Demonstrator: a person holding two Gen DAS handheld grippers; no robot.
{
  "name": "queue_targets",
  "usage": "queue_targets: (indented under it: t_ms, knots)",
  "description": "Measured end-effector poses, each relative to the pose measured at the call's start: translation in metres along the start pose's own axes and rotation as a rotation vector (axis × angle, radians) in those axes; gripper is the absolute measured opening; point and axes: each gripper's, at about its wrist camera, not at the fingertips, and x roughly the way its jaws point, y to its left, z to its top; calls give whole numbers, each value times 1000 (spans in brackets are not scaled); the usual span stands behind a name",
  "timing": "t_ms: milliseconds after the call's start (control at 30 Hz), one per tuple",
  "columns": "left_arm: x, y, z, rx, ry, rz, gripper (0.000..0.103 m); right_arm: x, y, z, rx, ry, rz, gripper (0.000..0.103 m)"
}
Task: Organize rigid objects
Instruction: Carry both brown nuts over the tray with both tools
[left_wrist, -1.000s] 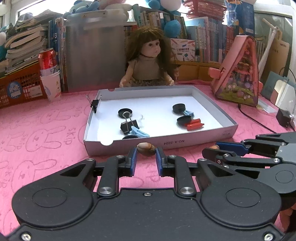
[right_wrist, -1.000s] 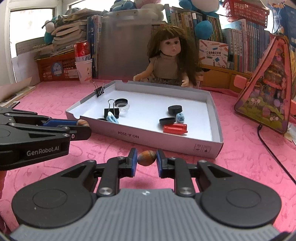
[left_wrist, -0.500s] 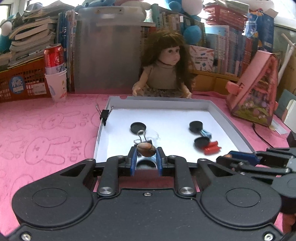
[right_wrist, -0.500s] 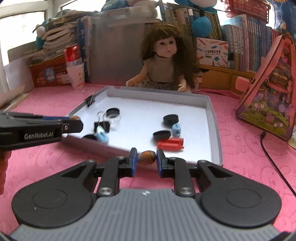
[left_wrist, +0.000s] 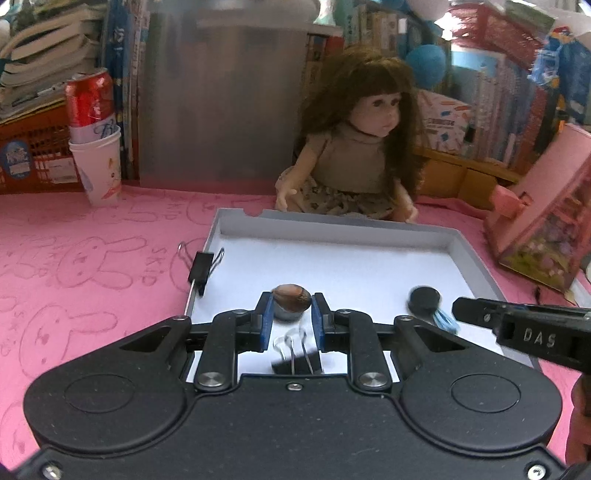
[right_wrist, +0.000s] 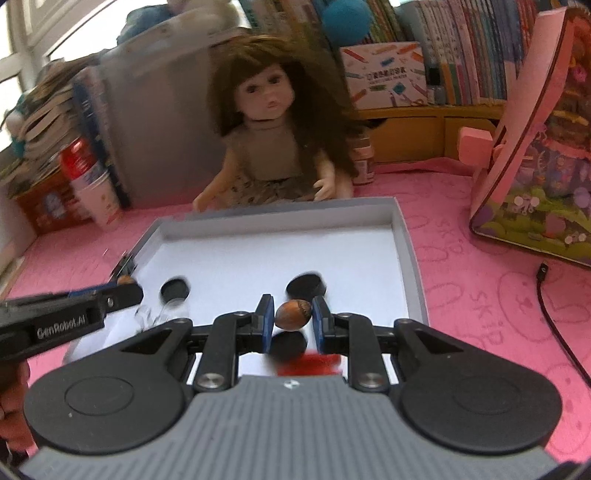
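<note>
Left wrist view: the left gripper (left_wrist: 291, 301) pinches a nut (left_wrist: 291, 296) above the tray (left_wrist: 476, 266); released here, it could roll into the binder clip (left_wrist: 295, 360).
Right wrist view: the right gripper (right_wrist: 293, 314) is closed on a second nut (right_wrist: 293, 314) over a black cap (right_wrist: 287, 345); it might bounce out.

A pink cloth (left_wrist: 85, 236) printed with rabbit outlines covers the table, and daylight comes in through a window (right_wrist: 22, 62) at the far left of the right wrist view. Along the back runs a crowded row of upright books (right_wrist: 465, 48) above a yellow wooden drawer unit (right_wrist: 413, 134), with a frosted grey plastic bin (left_wrist: 221, 103) in front and a stack of books (left_wrist: 40, 62) lying flat on an orange crate (left_wrist: 33, 155). A long-haired doll (left_wrist: 354, 147) sits against this clutter, a red can stands in a white paper cup (left_wrist: 98, 166) to the left, and a pink triangular toy house (right_wrist: 543, 147) stands at the right
</note>
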Motion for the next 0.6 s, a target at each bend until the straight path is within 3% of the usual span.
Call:
queue_targets:
  t_ms: [267, 600]
  knots:
    - [47, -2, 25, 7, 32, 60, 20, 52, -17, 29, 74, 31, -50, 26]
    - [78, -4, 24, -22, 66, 59, 21, 83, -14, 29, 41, 56, -102, 27]
